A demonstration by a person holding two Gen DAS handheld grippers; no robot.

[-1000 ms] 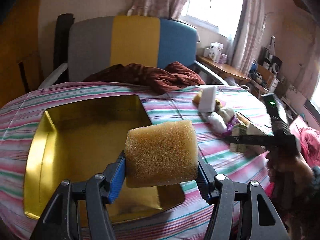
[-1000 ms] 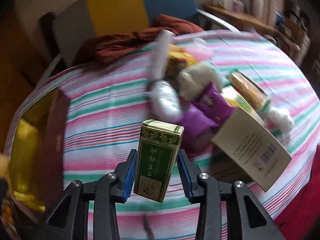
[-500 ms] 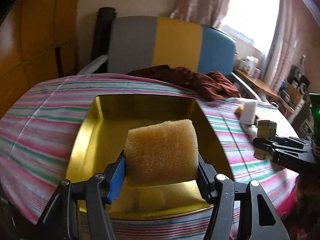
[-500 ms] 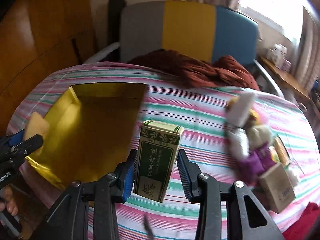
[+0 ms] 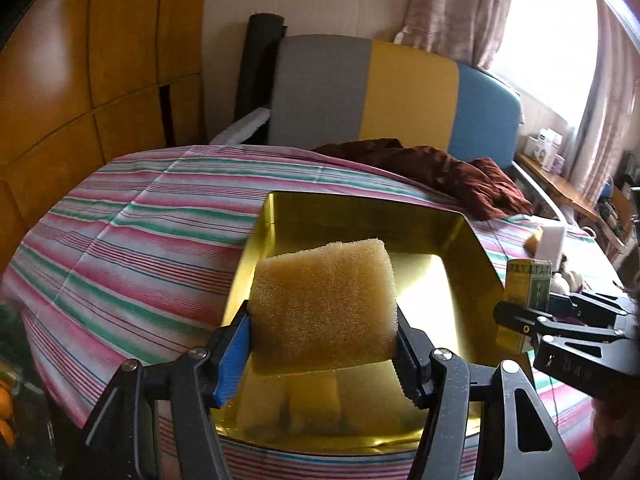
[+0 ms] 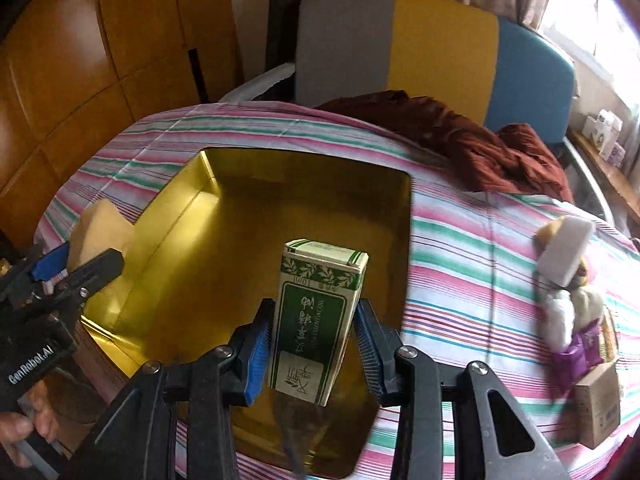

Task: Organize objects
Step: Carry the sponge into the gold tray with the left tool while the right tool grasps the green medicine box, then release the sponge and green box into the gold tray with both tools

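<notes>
Sponge, yellow and coarse, sits clamped between the pads of the left gripper, its lower edge hanging just above the near part of the gold tray; its reflection shows on the shiny floor beneath. Over the same tray, the right gripper pinches a green and white carton upright by its two long sides, its jaws set narrow on the slim box. From the right wrist view the left gripper enters at the left edge with the sponge showing beyond the tray's left wall, and a hand grips its handle at the bottom corner. From the left wrist view the carton and the right gripper appear at the tray's right rim. The tray holds nothing else and rests on a striped cloth of pink, green and white. Farther right on the cloth lies a loose group: a white block, a pale plush toy, a purple packet and a brown cardboard box. Beyond the tray a crumpled dark red garment lies at the cloth's far edge, in front of a chair back in grey, yellow and blue panels.
</notes>
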